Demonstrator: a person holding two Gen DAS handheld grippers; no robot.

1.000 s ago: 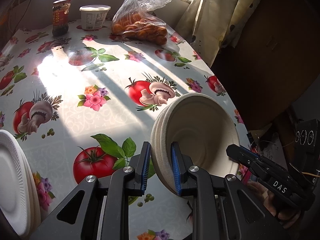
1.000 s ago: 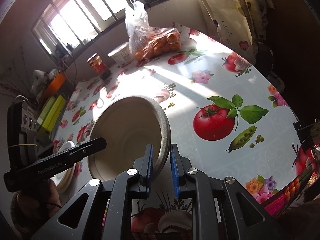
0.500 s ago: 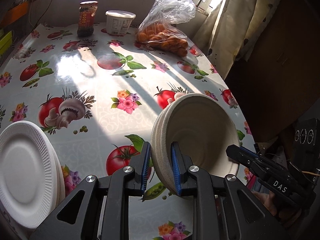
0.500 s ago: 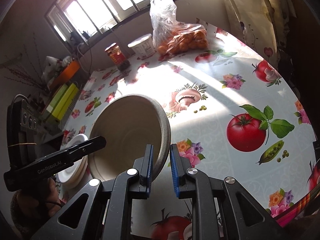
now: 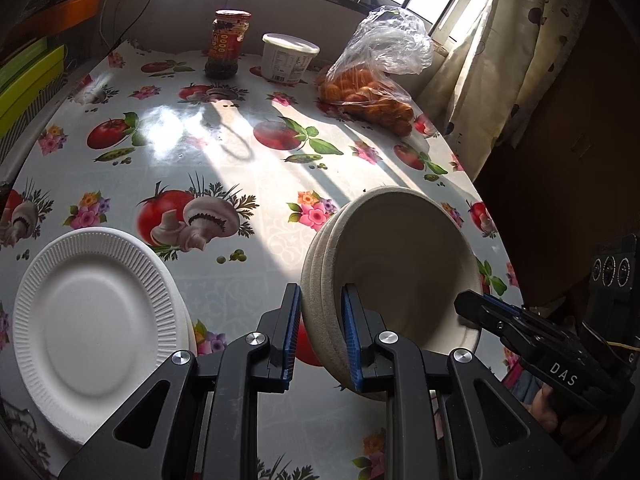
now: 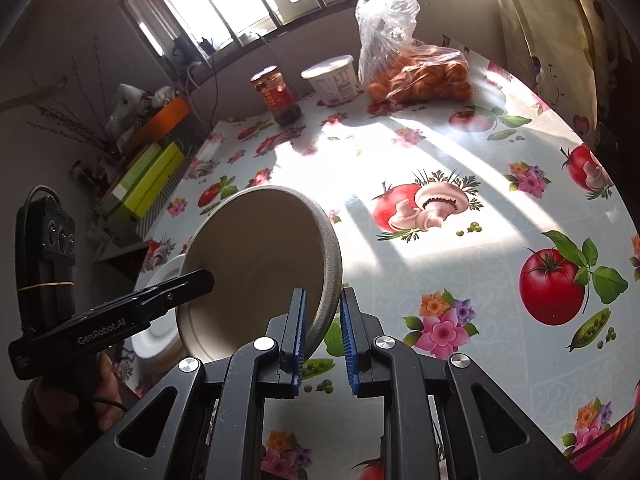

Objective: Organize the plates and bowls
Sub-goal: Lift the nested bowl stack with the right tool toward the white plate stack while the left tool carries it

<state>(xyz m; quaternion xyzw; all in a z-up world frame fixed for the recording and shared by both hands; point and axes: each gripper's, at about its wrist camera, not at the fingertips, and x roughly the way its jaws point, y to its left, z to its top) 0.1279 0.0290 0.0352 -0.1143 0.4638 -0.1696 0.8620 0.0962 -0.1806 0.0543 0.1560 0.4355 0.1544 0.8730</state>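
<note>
The left gripper [image 5: 320, 334] pinches the near rim of the bowls [image 5: 396, 264], a nested beige stack tipped on edge and held above the bench [image 5: 240, 148], its hollow facing three o'clock in the left wrist view. One blue pad sits outside the stack, the other inside it. The right gripper [image 6: 323, 336] clamps the opposite rim of the same stack [image 6: 256, 264]; in the right wrist view the hollow faces nine o'clock. In each view the other gripper's black fingers reach the far rim: at four o'clock in the left view [image 5: 480, 312], at eight o'clock in the right view [image 6: 192, 284]. Both grippers are narrow, closed on the rim.

The plates [image 5: 96, 328], a white ribbed stack, lie flat on the bench at eight o'clock in the left view, well apart from the bowls; in the right view their edge [image 6: 160, 276] shows behind the bowls.

Toward twelve o'clock, by the window, stand a jar [image 5: 228, 44], a tub [image 5: 290, 58] and a bag [image 5: 372, 80] of orange fruit, side by side. Sunlight falls in bands across the patterned cloth.
</note>
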